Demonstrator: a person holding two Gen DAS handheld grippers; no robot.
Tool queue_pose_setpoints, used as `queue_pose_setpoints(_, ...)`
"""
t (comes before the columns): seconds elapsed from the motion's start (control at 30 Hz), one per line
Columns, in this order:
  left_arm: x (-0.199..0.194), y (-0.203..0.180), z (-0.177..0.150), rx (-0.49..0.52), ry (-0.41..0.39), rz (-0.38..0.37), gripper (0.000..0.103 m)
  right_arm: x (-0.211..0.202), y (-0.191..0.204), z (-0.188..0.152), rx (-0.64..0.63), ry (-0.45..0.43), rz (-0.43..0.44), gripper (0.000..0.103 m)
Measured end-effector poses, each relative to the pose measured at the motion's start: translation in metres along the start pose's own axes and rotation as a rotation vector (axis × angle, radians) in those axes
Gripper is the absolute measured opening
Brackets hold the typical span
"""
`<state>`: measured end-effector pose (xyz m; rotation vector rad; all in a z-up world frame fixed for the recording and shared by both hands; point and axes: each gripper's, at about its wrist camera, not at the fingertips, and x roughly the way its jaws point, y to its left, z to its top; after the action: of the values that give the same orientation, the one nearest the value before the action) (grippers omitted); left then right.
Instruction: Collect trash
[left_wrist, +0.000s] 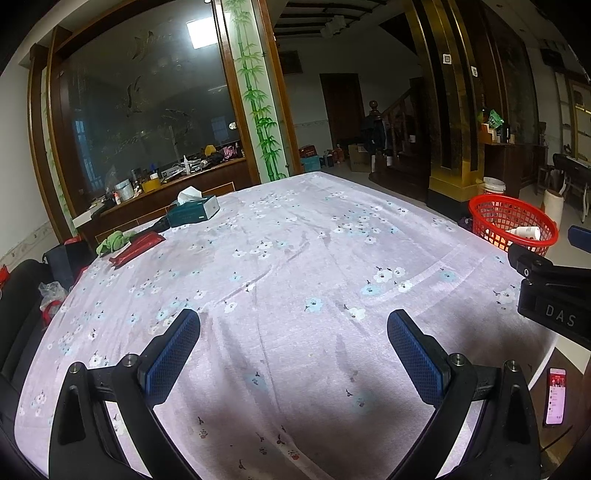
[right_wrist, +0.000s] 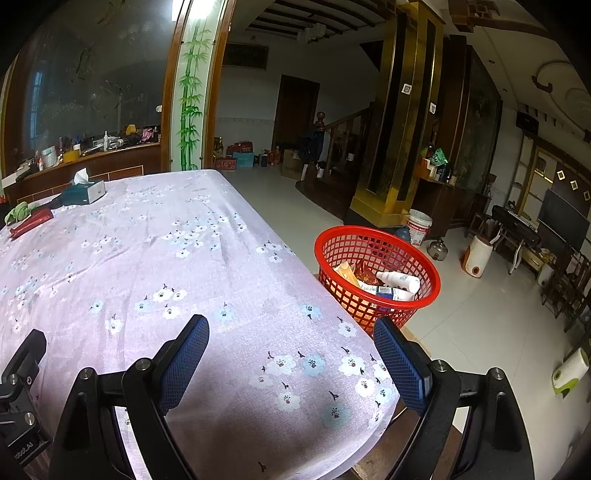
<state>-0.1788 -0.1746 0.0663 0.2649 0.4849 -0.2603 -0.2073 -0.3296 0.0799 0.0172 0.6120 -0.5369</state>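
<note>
At the bottom of the left wrist view the left claw (left_wrist: 293, 338) stands wide open, its blue ribbed pads (left_wrist: 173, 354) far apart with nothing between them, over the flowered tablecloth (left_wrist: 280, 258). The right wrist view shows the right claw (right_wrist: 291, 345) likewise spread open and empty, above the near right corner of the same table.

Only the left view shows a lit phone (left_wrist: 556, 396) at the lower right, beyond the table edge, and part of the right claw's black body at the right edge of the frame. Only the right view shows a roll holder (right_wrist: 570, 371) on the floor at the lower right, and a piece of the left claw's black frame at the lower left edge.

The red basket (right_wrist: 354, 240) stands off the table's right edge. In the right view it lies just above and beyond the right-hand pad, right of centre, and its contents are plain: a white bottle (right_wrist: 399, 280), a small box and wrappers. In the left view the basket (left_wrist: 491, 208) is at the middle right edge, well apart from the left claw, and little more than the white bottle (left_wrist: 526, 232) can be made out inside.

Farther off, at the upper left of both views, a red packet (left_wrist: 138, 247), a green cloth (left_wrist: 112, 242) and a tissue box (left_wrist: 194, 210) lie near the table's far edge. Beyond are a cluttered counter below a dark glass panel, and a white bucket (right_wrist: 419, 225) on the floor past the basket.
</note>
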Motion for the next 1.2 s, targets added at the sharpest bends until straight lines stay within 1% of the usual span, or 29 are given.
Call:
queue_pose_setpoints(0.6,0.0,0.0,0.0,0.0,0.002,0.003,0.101,0.0,0.001,-0.002,0.0,0.005,0.0,0.093)
queue_pose_setpoints(0.83,0.006,0.006,-0.003,-0.019,0.023,-0.004,0.101,0.006,0.007,-0.003,-0.012,0.02,0.012,0.093)
queue_pose_setpoints(0.93,0.012,0.026,-0.004,-0.063,0.055,0.005,0.101,0.015,0.018,0.003,-0.034,0.047,0.052,0.093)
queue_pose_setpoints(1.0,0.016,0.044,-0.006,-0.094,0.071,0.03,0.101,0.021,0.031,0.01,-0.052,0.062,0.089,0.093)
queue_pose_setpoints(1.07,0.022,0.067,-0.008,-0.127,0.09,0.078,0.101,0.027,0.045,0.016,-0.068,0.077,0.126,0.093)
queue_pose_setpoints(1.13,0.027,0.088,-0.01,-0.158,0.115,0.116,0.101,0.034,0.067,0.021,-0.1,0.108,0.181,0.093)
queue_pose_setpoints(1.2,0.036,0.11,-0.014,-0.191,0.163,0.168,0.101,0.042,0.094,0.024,-0.125,0.152,0.252,0.093)
